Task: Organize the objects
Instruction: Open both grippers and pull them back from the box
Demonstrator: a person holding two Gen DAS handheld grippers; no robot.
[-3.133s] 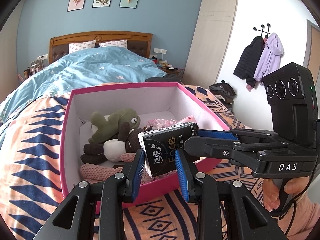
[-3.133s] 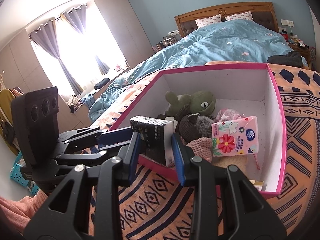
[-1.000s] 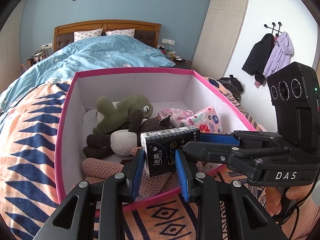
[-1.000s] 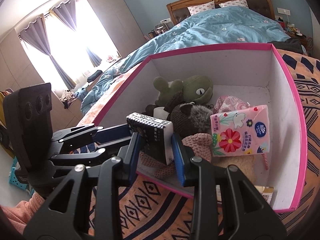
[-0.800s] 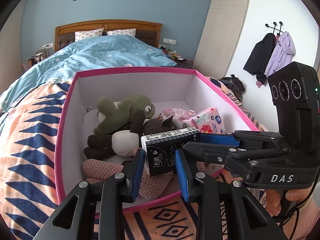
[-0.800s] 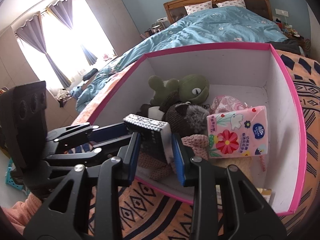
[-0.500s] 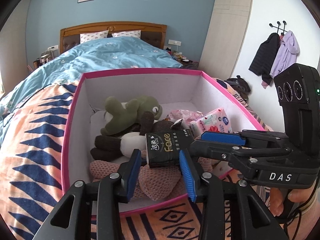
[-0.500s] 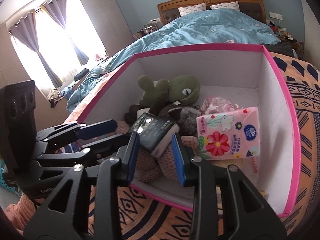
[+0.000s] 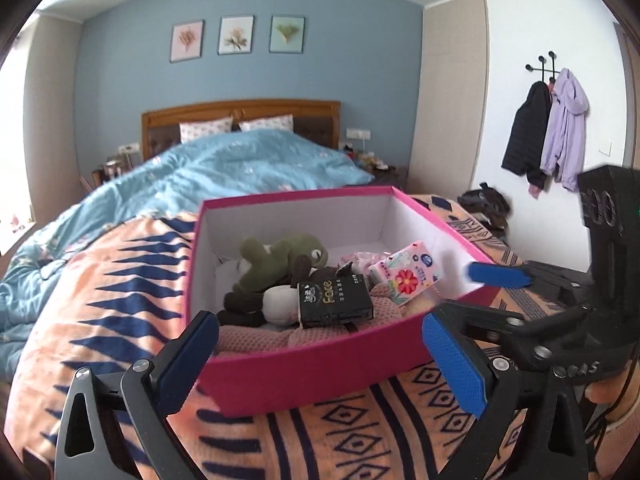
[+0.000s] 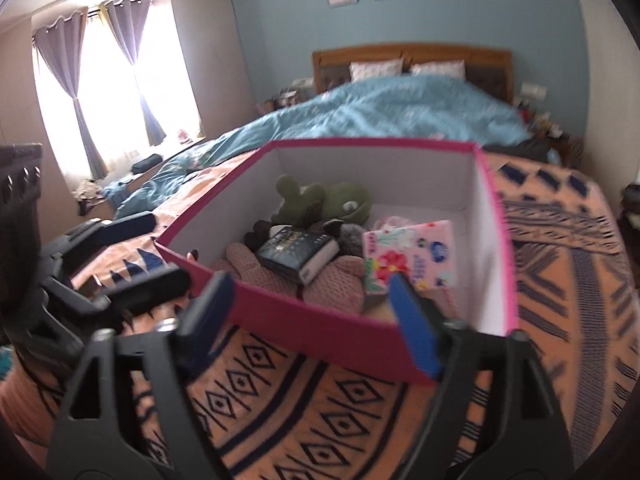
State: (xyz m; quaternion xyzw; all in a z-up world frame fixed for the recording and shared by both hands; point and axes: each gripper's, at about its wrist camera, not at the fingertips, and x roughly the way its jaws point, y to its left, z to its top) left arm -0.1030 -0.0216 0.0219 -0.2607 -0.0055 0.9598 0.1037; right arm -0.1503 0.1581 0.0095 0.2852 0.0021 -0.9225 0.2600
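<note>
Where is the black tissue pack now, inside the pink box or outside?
Inside: the black tissue pack lies on the toys within the pink box.

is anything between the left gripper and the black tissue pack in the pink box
Yes: the near wall of the pink box stands between the left gripper and the black tissue pack, which lies inside on the pink knitted item. The gripper's jaws are opening with nothing between them. From above, nothing visible covers the pack.
</note>
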